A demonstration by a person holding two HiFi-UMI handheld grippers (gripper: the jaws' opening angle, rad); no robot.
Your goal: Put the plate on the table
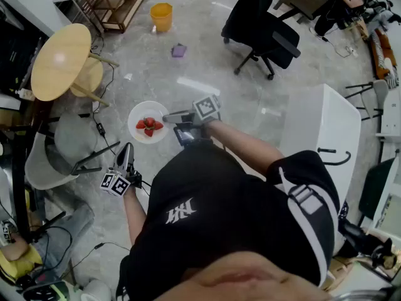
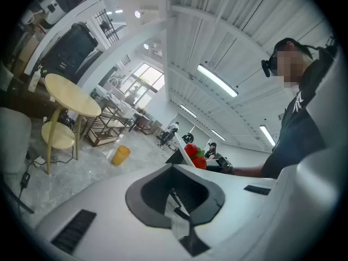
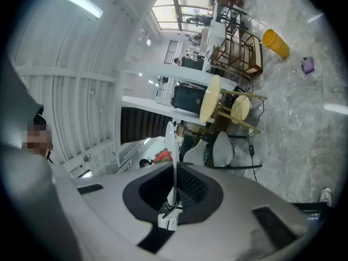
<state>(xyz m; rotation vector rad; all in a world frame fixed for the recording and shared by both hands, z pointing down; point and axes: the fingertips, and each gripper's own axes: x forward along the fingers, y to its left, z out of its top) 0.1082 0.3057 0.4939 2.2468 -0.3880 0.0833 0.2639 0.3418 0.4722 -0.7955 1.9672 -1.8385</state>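
Seen from the head view, one round white plate (image 1: 140,111) holding about four red strawberries (image 1: 149,126) hangs above the floor, its rim clamped in the right gripper (image 1: 168,118), while the right gripper view shows the plate only edge-on, and the left gripper (image 1: 127,149) is closed and empty.

Open-plan office or lab space: swivel chair (image 1: 266,39), ceiling strip lights (image 2: 217,80), polished stone floor (image 1: 207,74), loose cables (image 1: 99,129) on it.

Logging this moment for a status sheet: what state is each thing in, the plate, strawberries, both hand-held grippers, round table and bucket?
plate: held in the air, roughly level
strawberries: resting on the plate
right hand-held gripper: shut on the plate's rim
left hand-held gripper: shut, holding nothing
round table: standing upright, plate not yet on it
bucket: upright on the floor
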